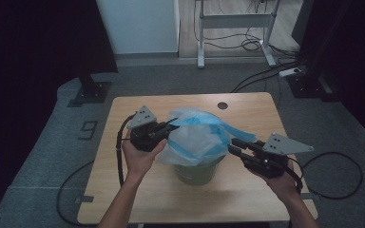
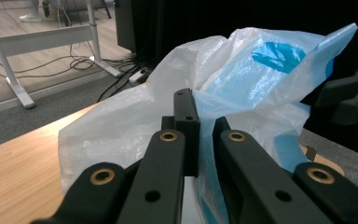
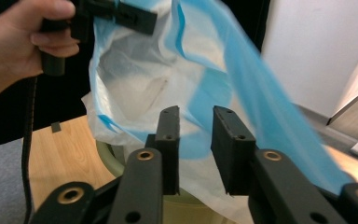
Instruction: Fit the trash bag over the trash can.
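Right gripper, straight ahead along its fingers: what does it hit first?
Likely the white-and-blue plastic bag lining the green bin. The right gripper is open and points at the bag's blue rim band, which looks close ahead, though depth is hard to judge.

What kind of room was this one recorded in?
Likely a lab or office workroom set up for recording: a small wooden table on grey carpet, loose cables and a power strip on the floor, and a metal desk frame behind. On the table, a plastic bag lines a small bin.
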A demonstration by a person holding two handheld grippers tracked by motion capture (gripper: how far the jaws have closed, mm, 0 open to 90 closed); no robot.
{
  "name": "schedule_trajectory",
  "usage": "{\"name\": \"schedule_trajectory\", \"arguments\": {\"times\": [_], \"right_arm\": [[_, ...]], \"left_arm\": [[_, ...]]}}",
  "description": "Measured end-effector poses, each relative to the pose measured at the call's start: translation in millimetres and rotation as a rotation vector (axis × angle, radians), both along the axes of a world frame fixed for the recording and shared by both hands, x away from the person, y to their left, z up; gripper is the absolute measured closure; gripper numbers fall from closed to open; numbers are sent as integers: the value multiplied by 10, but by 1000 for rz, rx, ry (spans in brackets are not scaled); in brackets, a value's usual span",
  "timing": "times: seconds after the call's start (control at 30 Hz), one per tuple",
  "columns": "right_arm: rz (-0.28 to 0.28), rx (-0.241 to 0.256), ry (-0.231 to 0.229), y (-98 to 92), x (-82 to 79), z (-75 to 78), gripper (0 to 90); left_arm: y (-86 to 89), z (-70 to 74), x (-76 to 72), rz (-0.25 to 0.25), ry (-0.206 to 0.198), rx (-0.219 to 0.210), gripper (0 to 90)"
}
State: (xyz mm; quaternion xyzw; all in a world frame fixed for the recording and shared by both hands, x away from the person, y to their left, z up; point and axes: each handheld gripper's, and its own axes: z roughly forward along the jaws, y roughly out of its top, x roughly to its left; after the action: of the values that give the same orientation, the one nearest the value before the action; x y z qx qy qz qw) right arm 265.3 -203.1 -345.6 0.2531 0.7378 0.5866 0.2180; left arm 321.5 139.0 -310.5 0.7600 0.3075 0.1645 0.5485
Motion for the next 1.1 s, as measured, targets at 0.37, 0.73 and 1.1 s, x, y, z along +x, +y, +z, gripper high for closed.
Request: {"name": "schedule_trajectory", "arguments": {"times": [0.37, 0.73, 1.1], "right_arm": [[4, 7, -4, 122, -16, 188, 564], [-9, 19, 20, 353, 214, 269, 582], [-40, 8, 74, 335, 287, 172, 891]], "left_arm": [[-23, -31, 4, -3, 15, -4, 900], [-18, -61, 7, 1, 18, -5, 900], [207, -92, 36, 68, 26, -70, 900]]}}
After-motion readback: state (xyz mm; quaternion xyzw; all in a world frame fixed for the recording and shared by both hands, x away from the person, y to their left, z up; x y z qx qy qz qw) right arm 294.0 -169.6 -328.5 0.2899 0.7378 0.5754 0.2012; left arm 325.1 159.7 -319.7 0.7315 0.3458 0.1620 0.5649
